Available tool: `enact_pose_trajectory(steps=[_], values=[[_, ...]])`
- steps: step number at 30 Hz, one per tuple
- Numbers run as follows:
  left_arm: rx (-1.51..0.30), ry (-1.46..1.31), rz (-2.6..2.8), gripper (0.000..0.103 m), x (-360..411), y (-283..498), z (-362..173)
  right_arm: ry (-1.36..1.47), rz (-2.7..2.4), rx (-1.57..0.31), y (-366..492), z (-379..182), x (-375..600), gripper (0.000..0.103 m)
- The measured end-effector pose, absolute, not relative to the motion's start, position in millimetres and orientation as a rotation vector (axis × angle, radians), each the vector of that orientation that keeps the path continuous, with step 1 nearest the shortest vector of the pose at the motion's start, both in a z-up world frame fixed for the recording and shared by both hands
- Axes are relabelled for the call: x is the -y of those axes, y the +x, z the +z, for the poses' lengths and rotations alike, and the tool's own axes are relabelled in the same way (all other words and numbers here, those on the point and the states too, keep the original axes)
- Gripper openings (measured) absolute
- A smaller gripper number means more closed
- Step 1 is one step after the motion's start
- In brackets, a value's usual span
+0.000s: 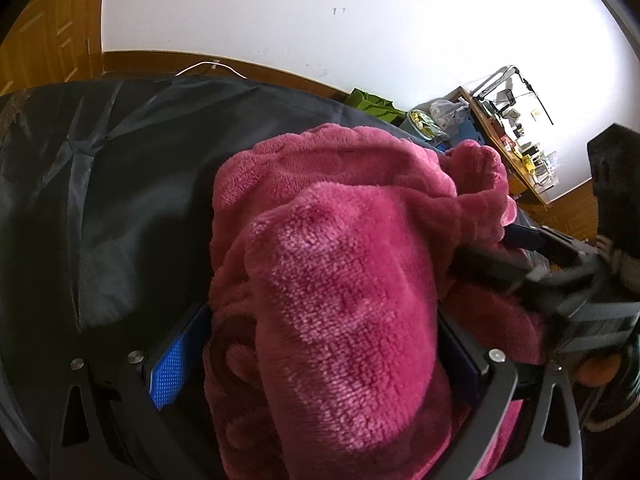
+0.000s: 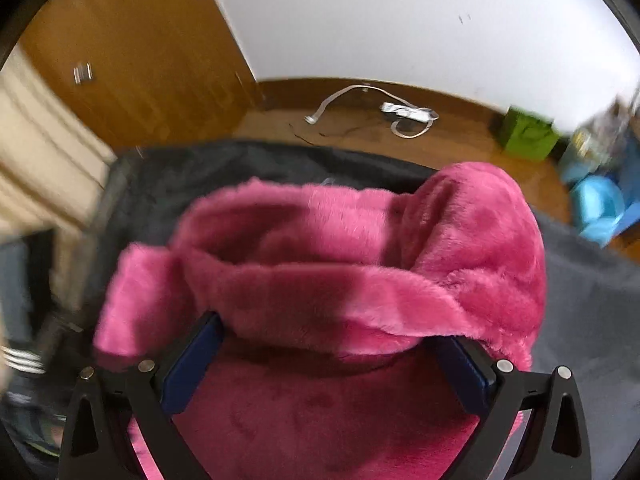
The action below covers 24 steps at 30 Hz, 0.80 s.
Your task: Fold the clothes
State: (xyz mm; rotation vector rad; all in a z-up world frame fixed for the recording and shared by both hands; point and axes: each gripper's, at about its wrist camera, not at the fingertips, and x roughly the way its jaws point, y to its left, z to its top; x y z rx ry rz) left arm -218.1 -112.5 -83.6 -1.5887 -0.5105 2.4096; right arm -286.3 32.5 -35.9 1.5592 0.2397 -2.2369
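Observation:
A fluffy pink fleece garment (image 1: 344, 280) lies bunched on a black cloth-covered surface (image 1: 132, 184). My left gripper (image 1: 320, 356) has its jaws wide apart, with a thick roll of the fleece lying between the blue pads (image 1: 168, 364). The right gripper shows in the left wrist view (image 1: 532, 256) at the garment's right side. In the right wrist view the garment (image 2: 360, 288) is draped over my right gripper (image 2: 328, 368), whose jaws stand wide apart with a fold of fleece across and between the fingers. The fingertips are hidden under the fabric.
Wooden floor (image 2: 360, 132) lies beyond the black surface (image 2: 592, 300), with a white power strip and cable (image 2: 404, 114). A green bag (image 2: 528, 134) and blue plastic items (image 2: 600, 208) sit at the right by the white wall. A cluttered wooden shelf (image 1: 516, 140) stands at the right.

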Motion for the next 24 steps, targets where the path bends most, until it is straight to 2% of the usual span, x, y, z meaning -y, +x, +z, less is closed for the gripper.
enact_pose_trajectory(steps=[3, 6, 11, 14, 24], values=[[0.484, -1.595, 2.417, 0.103, 110.5, -216.7, -80.9, 1.561, -2.248, -0.28, -283.1, -35.0, -30.2, 0.103], [0.511, -1.596, 2.41, 0.103, 114.3, -214.0, -73.0, 1.524, -2.257, -0.22, -278.4, -27.1, -39.0, 0.103], [0.616, -1.59, 2.382, 0.103, 131.4, -204.6, -56.8, 1.373, -2.312, 0.111, -263.8, 4.9, -76.8, 0.103], [0.695, -1.575, 2.38, 0.103, 147.4, -195.0, -49.9, 1.303, -2.374, 0.23, -247.0, 25.2, -110.5, 0.103], [0.975, -1.608, 2.238, 0.103, 170.3, -178.5, -81.3, 1.47, -2.238, 0.507, -210.9, -23.0, -182.2, 0.103]])
